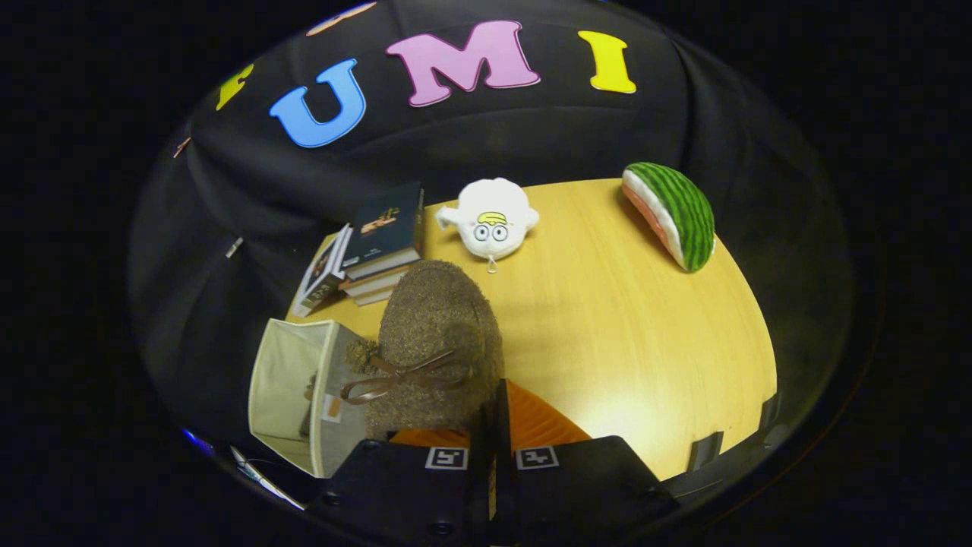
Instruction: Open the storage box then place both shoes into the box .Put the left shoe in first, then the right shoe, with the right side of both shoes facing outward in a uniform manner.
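Shoe: a fuzzy brown slipper [437,342] with a coarse, speckled knit-like surface, a rounded toe and a thin brown ribbon bow across its upper; a small pompom sits at its side toward the box.
Shoe axis: its long axis runs straight away from the fingers, rounded toe pointing toward the far edge of the table, heel end at the fingers.
Shoe place: raised in front of the gripper, above the near left part of the table, just beside the box opening.
Gripper [492,425]: the two fingers are drawn close together with almost no gap, pinching the slipper's heel end; the contact itself is partly hidden by the slipper's body.
Gripper pose: aimed forward and slightly downward over the table, fingers side by side.
Storage box [292,387]: pale beige fabric, boxy with soft walls, open, at the near left corner of the table; something dark lies inside, too hidden to identify.
Table [645,342]: smooth light wood-grain surface.
Books [376,243]: a small stack at the far left edge.
Plush toy [492,216]: white, soft, rounded, at the far edge.
Watermelon slice [672,213]: a green-striped plush wedge at the far right corner.
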Tool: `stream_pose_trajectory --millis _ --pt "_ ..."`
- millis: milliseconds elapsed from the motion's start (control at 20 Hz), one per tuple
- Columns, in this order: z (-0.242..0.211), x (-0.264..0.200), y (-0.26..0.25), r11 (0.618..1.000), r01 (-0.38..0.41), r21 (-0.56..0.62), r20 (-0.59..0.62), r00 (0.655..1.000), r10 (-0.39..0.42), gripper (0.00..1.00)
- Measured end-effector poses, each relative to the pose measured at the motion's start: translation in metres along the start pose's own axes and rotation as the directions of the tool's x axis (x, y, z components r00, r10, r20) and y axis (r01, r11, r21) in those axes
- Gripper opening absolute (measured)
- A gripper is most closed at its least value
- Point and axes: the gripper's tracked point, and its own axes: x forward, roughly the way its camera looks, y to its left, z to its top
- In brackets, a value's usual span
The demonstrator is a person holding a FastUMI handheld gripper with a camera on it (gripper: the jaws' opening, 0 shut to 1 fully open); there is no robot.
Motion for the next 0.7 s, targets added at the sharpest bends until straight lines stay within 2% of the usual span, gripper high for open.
stream_pose_trajectory --millis 150,250,550,700 --pt "0.003 -0.006 0.063 0.997 -0.076 0.024 0.003 0.997 0.076 0.08" --pt "-0.003 -0.003 0.097 0.995 -0.093 0.024 -0.012 0.996 0.093 0.08" --pt "-0.032 0.027 0.175 0.996 -0.071 0.045 -0.091 0.993 0.075 0.08" --pt "-0.048 0.047 0.19 0.999 -0.04 0.009 -0.116 0.992 0.041 0.08"
